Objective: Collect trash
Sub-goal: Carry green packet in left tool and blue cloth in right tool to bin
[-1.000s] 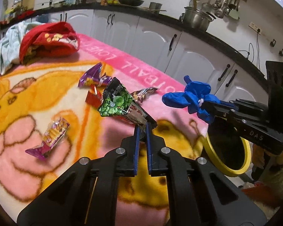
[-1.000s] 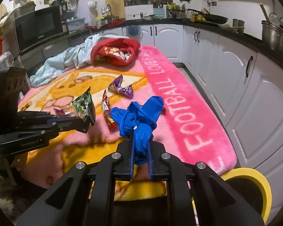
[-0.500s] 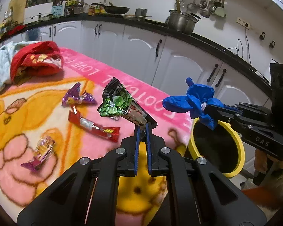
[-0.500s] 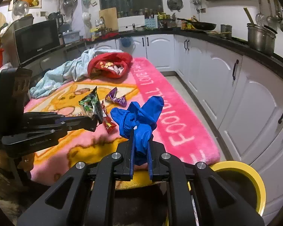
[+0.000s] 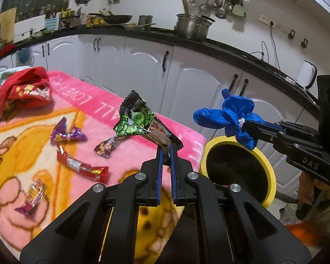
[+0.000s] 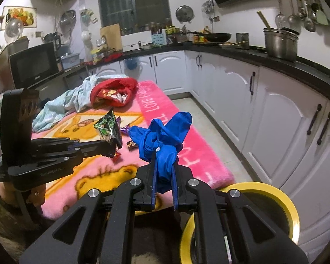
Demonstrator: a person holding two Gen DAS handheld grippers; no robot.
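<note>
Readable texts on grippers and blanket

The right gripper (image 5: 242, 124) body shows "DAS"; the left gripper (image 6: 112, 146) body shows "GenRobot AI"; the pink blanket (image 6: 200, 154) reads "LOVE FOOTBALL", partly hidden.

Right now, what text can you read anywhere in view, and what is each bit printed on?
"DAS": black right gripper body, which holds the crumpled blue glove.
"GenRobot AI": black left gripper body.
"LOVE F", "FO": fluffy pink cartoon blanket, partly hidden.
Green pea snack packet: red characters, too small to read.
Microwave badge: blurred.
</note>
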